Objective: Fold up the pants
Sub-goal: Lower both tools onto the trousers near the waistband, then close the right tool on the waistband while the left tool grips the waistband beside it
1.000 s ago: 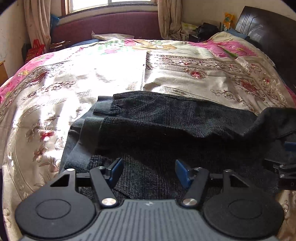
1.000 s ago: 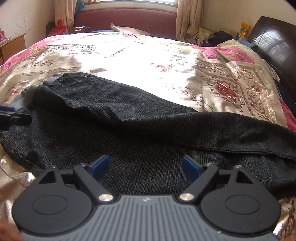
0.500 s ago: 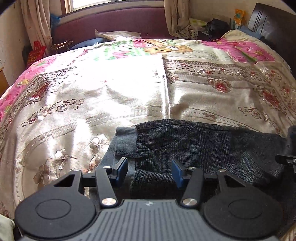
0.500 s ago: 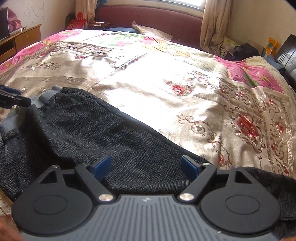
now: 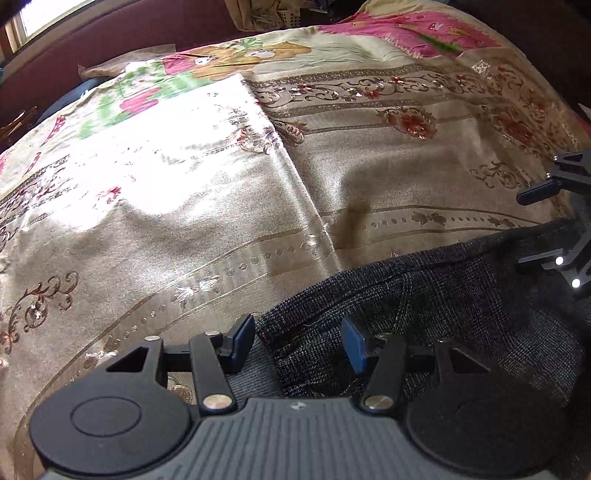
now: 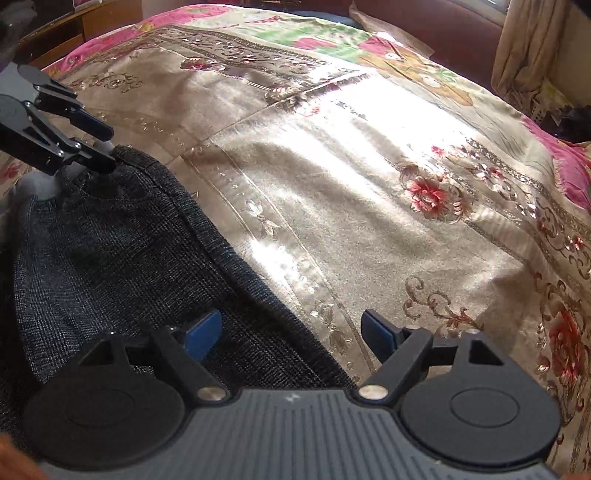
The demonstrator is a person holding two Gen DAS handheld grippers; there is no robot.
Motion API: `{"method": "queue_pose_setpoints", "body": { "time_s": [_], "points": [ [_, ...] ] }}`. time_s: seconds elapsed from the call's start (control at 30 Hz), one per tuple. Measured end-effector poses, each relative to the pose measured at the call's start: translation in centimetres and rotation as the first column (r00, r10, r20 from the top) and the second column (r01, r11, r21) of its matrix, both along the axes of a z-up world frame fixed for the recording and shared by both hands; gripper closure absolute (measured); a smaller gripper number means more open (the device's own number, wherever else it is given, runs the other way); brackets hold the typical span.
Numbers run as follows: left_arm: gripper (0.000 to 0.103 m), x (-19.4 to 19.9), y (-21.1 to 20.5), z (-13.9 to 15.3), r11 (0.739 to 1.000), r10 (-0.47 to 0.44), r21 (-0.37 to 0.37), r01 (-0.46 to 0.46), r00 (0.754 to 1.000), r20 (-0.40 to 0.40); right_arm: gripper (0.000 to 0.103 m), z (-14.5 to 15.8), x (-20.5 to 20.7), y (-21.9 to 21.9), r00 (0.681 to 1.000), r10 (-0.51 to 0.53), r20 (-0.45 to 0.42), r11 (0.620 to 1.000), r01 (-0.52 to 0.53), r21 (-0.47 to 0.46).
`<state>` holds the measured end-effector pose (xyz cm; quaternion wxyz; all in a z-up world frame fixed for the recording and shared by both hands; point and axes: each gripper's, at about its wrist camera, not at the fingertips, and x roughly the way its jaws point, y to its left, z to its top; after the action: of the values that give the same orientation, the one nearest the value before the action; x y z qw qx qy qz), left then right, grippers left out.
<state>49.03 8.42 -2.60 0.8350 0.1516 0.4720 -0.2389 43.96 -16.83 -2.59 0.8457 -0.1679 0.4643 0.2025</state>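
Note:
Dark grey checked pants [image 5: 424,310] lie on the bed, filling the lower right of the left wrist view and the lower left of the right wrist view [image 6: 110,258]. My left gripper [image 5: 299,341] is open, its blue pads straddling the pants' edge near the grey waistband [image 5: 251,380]. My right gripper [image 6: 291,332] is open over the pants' far edge, left pad above the cloth, right pad above the bedspread. The left gripper also shows in the right wrist view [image 6: 99,147], open at the waistband corner. The right gripper shows at the left wrist view's right edge [image 5: 532,229].
The bed carries a shiny beige and pink floral bedspread [image 5: 221,184] with a bright sunlit patch. A dark red headboard or bench [image 6: 424,22] and a curtain [image 6: 524,48] stand beyond it. A wooden cabinet [image 6: 92,22] is at the far left.
Both grippers have moved forward and down to the pants' far edge. The pants now fill less of each view and the bedspread more. Both grippers stay open.

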Motion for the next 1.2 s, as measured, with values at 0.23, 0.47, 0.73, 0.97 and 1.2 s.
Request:
{"method": "queue_pose_setpoints", "body": {
  "time_s": [0.23, 0.47, 0.73, 0.97, 1.2],
  "points": [
    [0.037, 0.8, 0.0, -0.9, 0.999, -0.045, 0.019, 0.046, 0.998, -0.034, 0.025, -1.8, 0.4, 0.9, 0.996, 0.046, -0.072, 0.998, -0.048, -0.028],
    [0.036, 1.6, 0.3, -1.4, 0.996, -0.076, 0.052, 0.079, 0.995, -0.067, 0.06, -1.7, 1.5, 0.6, 0.991, 0.045, -0.127, 0.999, -0.044, 0.014],
    [0.062, 1.4, -0.4, -1.0, 0.98, -0.16, 0.114, 0.165, 0.986, -0.054, 0.09, -1.0, 2.2, 1.1, 0.989, 0.046, -0.143, 0.999, -0.046, 0.003],
    [0.064, 1.8, 0.4, -0.9, 0.976, -0.178, 0.116, 0.184, 0.982, -0.063, 0.081, -1.4, 2.6, 1.3, 0.987, 0.059, -0.147, 0.998, -0.059, 0.0],
    [0.04, 2.2, 1.2, -1.3, 0.978, -0.169, 0.102, 0.179, 0.981, -0.098, 0.049, -1.6, 3.7, 0.1, 0.976, 0.081, -0.202, 0.997, -0.075, 0.035]
  ]
}}
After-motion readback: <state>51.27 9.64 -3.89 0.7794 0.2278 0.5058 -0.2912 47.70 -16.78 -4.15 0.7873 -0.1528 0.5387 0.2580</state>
